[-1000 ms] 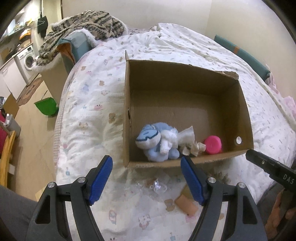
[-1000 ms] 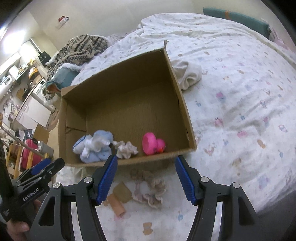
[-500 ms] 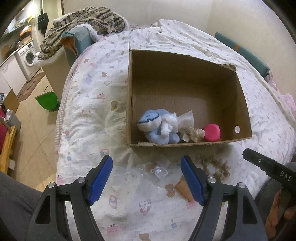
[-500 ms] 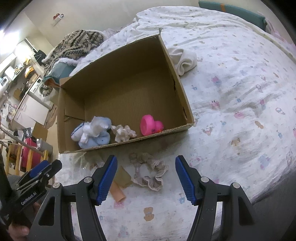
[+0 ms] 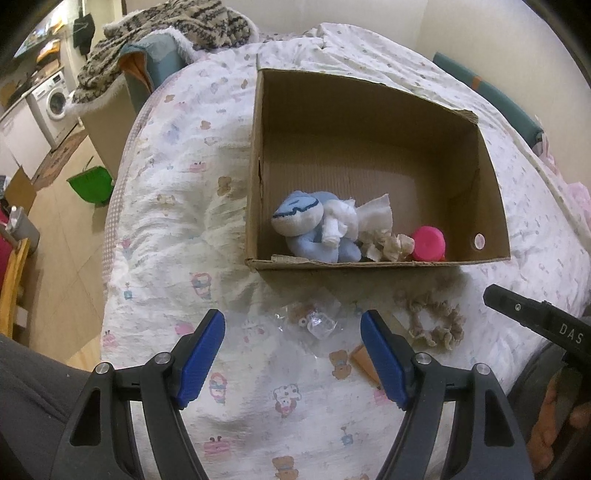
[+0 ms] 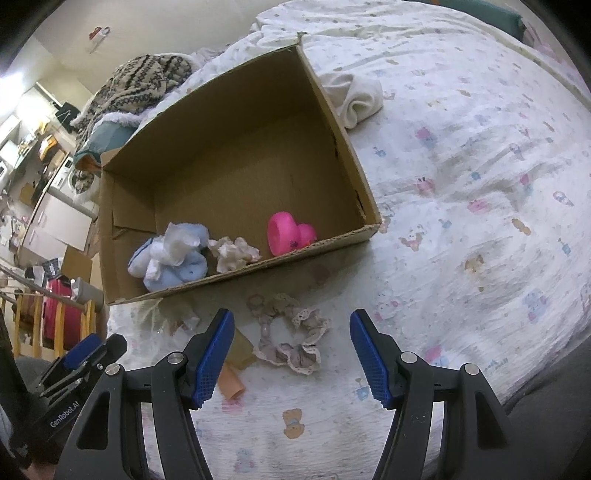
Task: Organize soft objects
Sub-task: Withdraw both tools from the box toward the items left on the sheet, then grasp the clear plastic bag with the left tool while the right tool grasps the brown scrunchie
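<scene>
An open cardboard box [image 5: 491, 206] [image 6: 343, 147] lies on the printed bed quilt [image 5: 177, 229]. Inside along its near wall sit a blue plush toy [image 5: 310, 229] [image 6: 173, 254], a cream scrunchie [image 5: 388, 245] [image 6: 232, 253] and a pink rubber duck [image 5: 428, 243] [image 6: 288, 234]. A beige lace scrunchie [image 6: 291, 338] [image 5: 434, 319] lies on the quilt in front of the box, just ahead of my open right gripper [image 6: 291, 354]. A clear plastic packet [image 5: 317, 323] lies ahead of my open left gripper [image 5: 293, 354]. Both grippers hold nothing.
A small tan and orange piece [image 6: 231, 376] [image 5: 364, 362] lies on the quilt between the grippers. A white rolled cloth [image 6: 356, 98] rests behind the box's right corner. A patterned blanket [image 5: 166, 33] is piled at the bed's far left; the floor with a green bin [image 5: 90, 182] drops off left.
Both grippers have drawn back from the box, so more quilt shows in front of it. The lace scrunchie and the packet now lie fully in view ahead of the fingers. Both jaws stayed open.
</scene>
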{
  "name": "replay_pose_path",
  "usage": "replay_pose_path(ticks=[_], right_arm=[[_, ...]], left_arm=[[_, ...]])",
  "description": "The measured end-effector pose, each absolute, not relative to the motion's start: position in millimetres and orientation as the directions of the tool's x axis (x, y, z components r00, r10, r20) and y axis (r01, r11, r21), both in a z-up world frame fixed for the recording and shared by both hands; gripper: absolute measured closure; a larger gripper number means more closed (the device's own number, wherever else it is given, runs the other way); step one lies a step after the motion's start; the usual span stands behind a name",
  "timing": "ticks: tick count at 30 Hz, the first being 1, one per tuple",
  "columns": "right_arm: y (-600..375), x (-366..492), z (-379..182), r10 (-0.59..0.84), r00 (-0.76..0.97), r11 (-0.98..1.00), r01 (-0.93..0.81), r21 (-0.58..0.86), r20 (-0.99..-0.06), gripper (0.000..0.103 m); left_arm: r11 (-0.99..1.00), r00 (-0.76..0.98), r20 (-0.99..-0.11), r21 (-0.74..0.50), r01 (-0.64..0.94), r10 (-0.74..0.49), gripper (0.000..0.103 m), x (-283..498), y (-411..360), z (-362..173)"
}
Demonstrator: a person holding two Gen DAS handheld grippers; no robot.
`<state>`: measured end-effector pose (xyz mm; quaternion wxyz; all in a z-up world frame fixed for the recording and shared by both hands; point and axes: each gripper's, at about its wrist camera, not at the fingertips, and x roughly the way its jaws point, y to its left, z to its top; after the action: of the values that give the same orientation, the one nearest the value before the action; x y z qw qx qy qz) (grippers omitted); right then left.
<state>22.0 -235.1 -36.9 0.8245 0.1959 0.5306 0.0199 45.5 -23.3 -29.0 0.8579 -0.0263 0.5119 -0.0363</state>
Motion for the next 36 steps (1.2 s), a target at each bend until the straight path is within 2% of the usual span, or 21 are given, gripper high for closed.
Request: replay_pose_path(ticks=[6, 15, 24, 28, 30, 31, 34, 36], right_arm=[[-247, 25, -47, 0.268, 0.418, 0.889, 0.239, 0.390, -0.868, 0.034], [-252, 29, -66, 0.293, 0.355, 0.857, 0.313, 0.408, -0.888, 0.035], [-257, 32, -74, 0.313, 0.334, 0.845, 0.329, 0.422, -0.889, 0.034], [-260, 35, -78, 0.312, 0.325, 0.840, 0.345, 0.419, -0.893, 0.035], [-261, 36, -81, 0.315, 0.315, 0.837, 0.353, 0.419, -0.895, 0.035], [-261, 37, -83, 0.319, 0.310, 0.835, 0.355, 0.421, -0.896, 0.035], [-258, 40, -86, 0.328, 0.298, 0.836, 0.350, 0.423, -0.896, 0.035], [-255, 43, -89, 0.332, 0.287, 0.842, 0.338, 0.420, -0.898, 0.035]], left_arm=[[0.990, 0.461, -0.886, -0.108, -0.092, -0.054, 0.029, 53, 4, -34], [0.968, 0.336, -0.934, -0.189, -0.163, -0.126, 0.029, 63, 13, -66], [0.995, 0.268, -0.959, -0.091, 0.029, -0.095, 0.029, 84, -40, -99], [0.997, 0.249, -0.966, -0.055, 0.045, -0.065, 0.031, 89, -49, -114], [0.997, 0.252, -0.965, -0.056, 0.046, -0.066, 0.049, 91, -49, -118], [0.998, 0.252, -0.966, -0.048, 0.050, -0.060, 0.064, 92, -50, -118], [0.998, 0.254, -0.966, -0.046, 0.044, -0.055, 0.076, 92, -47, -117], [0.998, 0.258, -0.965, -0.046, 0.042, -0.055, 0.078, 92, -45, -115]])
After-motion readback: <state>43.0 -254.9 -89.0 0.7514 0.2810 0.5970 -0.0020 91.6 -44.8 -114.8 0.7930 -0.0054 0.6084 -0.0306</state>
